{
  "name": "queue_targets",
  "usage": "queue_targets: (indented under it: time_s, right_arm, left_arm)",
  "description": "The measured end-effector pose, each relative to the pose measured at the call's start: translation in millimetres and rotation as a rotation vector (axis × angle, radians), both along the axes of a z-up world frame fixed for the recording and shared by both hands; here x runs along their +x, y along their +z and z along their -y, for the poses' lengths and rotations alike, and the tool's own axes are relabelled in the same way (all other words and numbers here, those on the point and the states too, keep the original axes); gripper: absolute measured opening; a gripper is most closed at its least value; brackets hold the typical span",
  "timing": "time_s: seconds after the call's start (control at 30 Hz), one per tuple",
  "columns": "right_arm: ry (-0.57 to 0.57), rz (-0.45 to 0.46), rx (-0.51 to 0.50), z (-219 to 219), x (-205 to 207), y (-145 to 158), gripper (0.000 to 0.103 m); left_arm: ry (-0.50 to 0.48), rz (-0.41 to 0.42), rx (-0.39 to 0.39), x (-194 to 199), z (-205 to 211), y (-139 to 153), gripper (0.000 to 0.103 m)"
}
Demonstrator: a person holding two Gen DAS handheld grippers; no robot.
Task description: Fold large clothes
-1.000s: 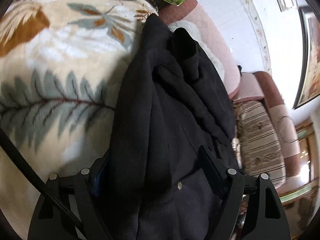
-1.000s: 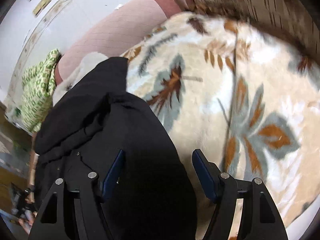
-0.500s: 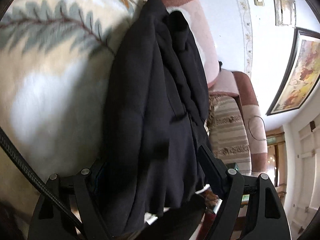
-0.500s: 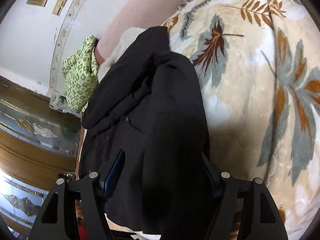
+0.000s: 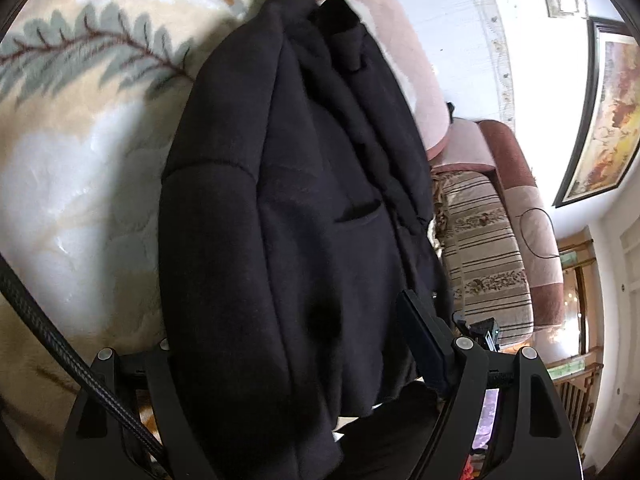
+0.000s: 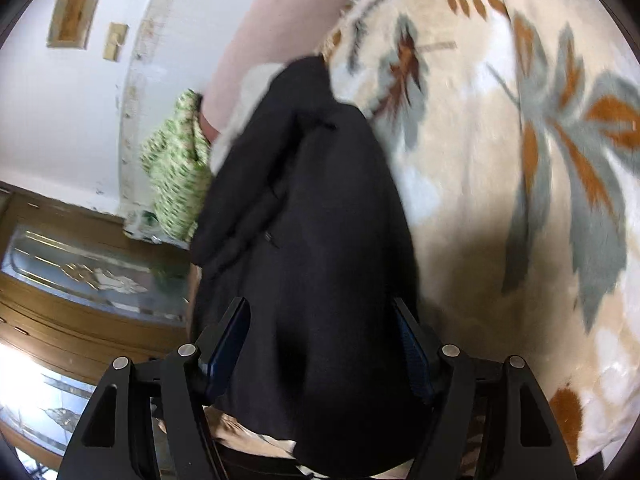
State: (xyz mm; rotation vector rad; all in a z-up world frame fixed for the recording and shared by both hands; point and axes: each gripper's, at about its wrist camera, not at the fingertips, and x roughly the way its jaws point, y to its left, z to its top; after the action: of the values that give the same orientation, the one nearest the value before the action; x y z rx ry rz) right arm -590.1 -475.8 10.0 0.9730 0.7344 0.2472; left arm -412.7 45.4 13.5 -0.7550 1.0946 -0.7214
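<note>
L wrist: left tool [image 5: 304,336] has the black coat [image 5: 296,184] bunched between wide-set fingers; coat runs to 12 o'clock over the leaf blanket [image 5: 80,152]. I'd keep the hems level. Left pad is hidden, so I can't confirm the clamp.

R wrist: right tool [image 6: 324,340] likewise, with the coat [image 6: 312,208] filling the gap; hem cut off at 6 o'clock.

The coat [image 5: 304,208] lies on the blanket [image 5: 80,152] along its edge, reaching toward the sofa back [image 5: 404,64]. A cloth [image 6: 176,168] sits at the sofa back's end, beyond the coat.
</note>
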Motion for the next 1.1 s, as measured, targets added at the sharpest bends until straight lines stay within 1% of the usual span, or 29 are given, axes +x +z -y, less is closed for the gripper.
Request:
queue_targets:
  time_s: [0.1,0.27,0.33,0.37,0.43,0.47,0.5,0.53,0.57,0.6,0.63,0.67,0.73,0.8,0.87,0.93,1.0,1.03,1.1]
  right_arm:
    - [0.010,0.002,-0.068,-15,-4,5,0.075]
    - [0.026,0.015,-0.198,-40,-9,13,0.075]
    - [0.032,0.009,-0.271,-49,-7,16,0.075]
    - [0.030,-0.008,-0.322,-56,-3,16,0.074]
    - [0.022,-0.045,-0.421,-66,5,13,0.069]
    - [0.012,-0.062,-0.477,-72,6,11,0.062]
    - [-0.003,-0.068,-0.526,-78,6,13,0.050]
    - [-0.013,-0.067,-0.547,-81,5,14,0.042]
    - [-0.029,-0.067,-0.570,-82,4,17,0.030]
    - [-0.042,-0.063,-0.569,-81,3,20,0.022]
    - [-0.049,-0.054,-0.557,-79,0,23,0.019]
    - [-0.056,-0.033,-0.525,-74,-4,29,0.017]
    - [-0.064,0.023,-0.469,-68,-15,45,0.016]
    - [-0.069,0.083,-0.416,-63,-25,65,0.015]
    - [-0.060,0.128,-0.378,-65,-32,77,0.015]
    - [-0.049,0.158,-0.356,-73,-33,85,0.015]
    - [-0.036,0.168,-0.354,-80,-40,82,0.015]
    - [-0.035,0.160,-0.364,-82,-41,79,0.015]
    - [-0.040,0.120,-0.401,-81,-42,64,0.015]
  left_arm:
    - [-0.017,0.036,0.035,-5,8,2,0.080]
    - [-0.039,0.058,0.056,-10,16,0,0.079]
    - [-0.030,0.055,0.062,-9,19,-1,0.079]
    - [-0.019,0.053,0.074,-9,21,0,0.079]
    - [0.006,0.054,0.111,-12,26,2,0.079]
    - [0.025,0.055,0.136,-15,28,3,0.075]
    - [0.057,0.057,0.200,-18,30,6,0.056]
    - [0.083,0.057,0.281,-21,33,9,0.044]
    - [0.093,0.059,0.318,-23,35,12,0.033]
    - [0.103,0.067,0.321,-25,34,19,0.023]
    - [0.109,0.077,0.325,-27,33,25,0.021]
    - [0.119,0.105,0.336,-31,31,38,0.018]
    - [0.128,0.162,0.333,-38,30,63,0.016]
    - [0.141,0.234,0.359,-50,32,93,0.015]
    - [0.150,0.277,0.375,-63,35,109,0.014]
    - [0.155,0.290,0.390,-72,31,111,0.014]
    - [0.156,0.286,0.416,-84,26,99,0.014]
    - [0.160,0.276,0.430,-86,24,91,0.014]
    - [0.165,0.238,0.445,-86,18,72,0.014]
